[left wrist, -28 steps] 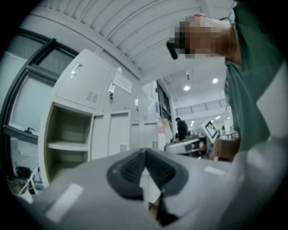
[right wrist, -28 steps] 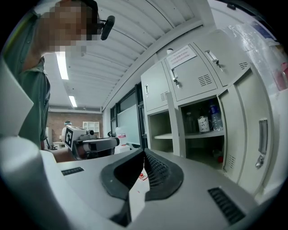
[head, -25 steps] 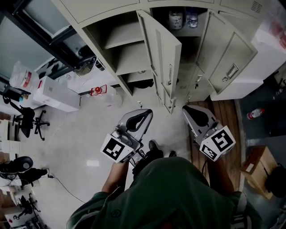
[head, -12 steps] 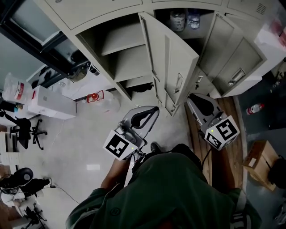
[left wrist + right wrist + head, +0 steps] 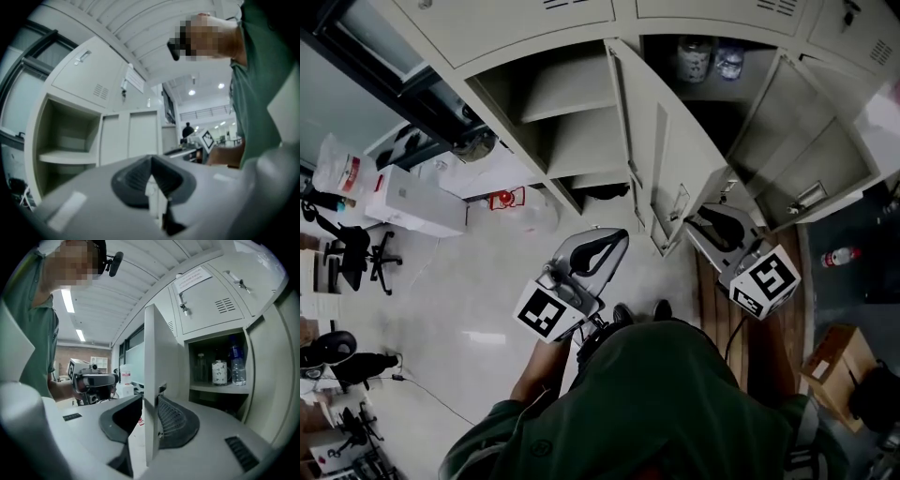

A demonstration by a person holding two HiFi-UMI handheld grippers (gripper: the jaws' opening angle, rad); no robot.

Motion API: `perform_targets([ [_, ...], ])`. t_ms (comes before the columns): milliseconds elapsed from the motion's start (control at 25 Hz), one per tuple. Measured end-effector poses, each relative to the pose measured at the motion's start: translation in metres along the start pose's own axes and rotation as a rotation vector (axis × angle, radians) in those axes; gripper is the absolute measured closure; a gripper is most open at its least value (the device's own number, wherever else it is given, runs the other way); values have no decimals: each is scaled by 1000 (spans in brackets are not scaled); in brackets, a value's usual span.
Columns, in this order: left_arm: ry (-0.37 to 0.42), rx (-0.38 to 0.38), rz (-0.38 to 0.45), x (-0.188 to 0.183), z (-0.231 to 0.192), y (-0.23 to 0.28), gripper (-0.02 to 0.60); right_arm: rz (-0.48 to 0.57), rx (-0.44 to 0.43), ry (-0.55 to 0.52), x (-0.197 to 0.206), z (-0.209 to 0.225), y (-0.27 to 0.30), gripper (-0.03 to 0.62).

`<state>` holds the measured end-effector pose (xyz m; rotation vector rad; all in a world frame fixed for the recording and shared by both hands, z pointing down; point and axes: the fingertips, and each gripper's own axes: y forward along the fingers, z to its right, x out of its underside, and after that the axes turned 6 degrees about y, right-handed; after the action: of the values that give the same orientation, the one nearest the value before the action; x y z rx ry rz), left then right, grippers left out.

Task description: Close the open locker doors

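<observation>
Beige sheet-metal locker door point(image 5: 154, 357) stood ajar, its free edge between the just-opened, wide-spread jaws of the right tool point(image 5: 151, 420), probably placed there to swing it shut. The left tool point(image 5: 152, 185), jaws together and empty, hovered before the open shelved locker compartment point(image 5: 65, 140).

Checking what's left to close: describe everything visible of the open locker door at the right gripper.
The door is a tall, narrow, beige metal panel with a recessed handle, swung wide open. Its free edge stands between the jaws of the right gripper, which have just been opening and do not clamp it.
</observation>
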<state>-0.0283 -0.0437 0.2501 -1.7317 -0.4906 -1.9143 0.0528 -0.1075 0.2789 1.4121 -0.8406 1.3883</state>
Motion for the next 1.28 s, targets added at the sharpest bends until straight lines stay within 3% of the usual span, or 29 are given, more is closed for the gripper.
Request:
perform_targets([
  [320, 24, -178, -34, 7, -18, -10, 581, -3, -231, -45, -4, -35, 22, 520],
  [600, 15, -289, -42, 12, -51, -62, 581, -25, -344, -73, -10, -80, 76, 537],
  [920, 7, -324, -38, 16, -101, -108, 581, -32, -338, -67, -16, -109, 145, 537],
  [1280, 1, -279, -16, 28, -156, -144, 581, -28, -261, -56, -22, -114, 219, 540],
])
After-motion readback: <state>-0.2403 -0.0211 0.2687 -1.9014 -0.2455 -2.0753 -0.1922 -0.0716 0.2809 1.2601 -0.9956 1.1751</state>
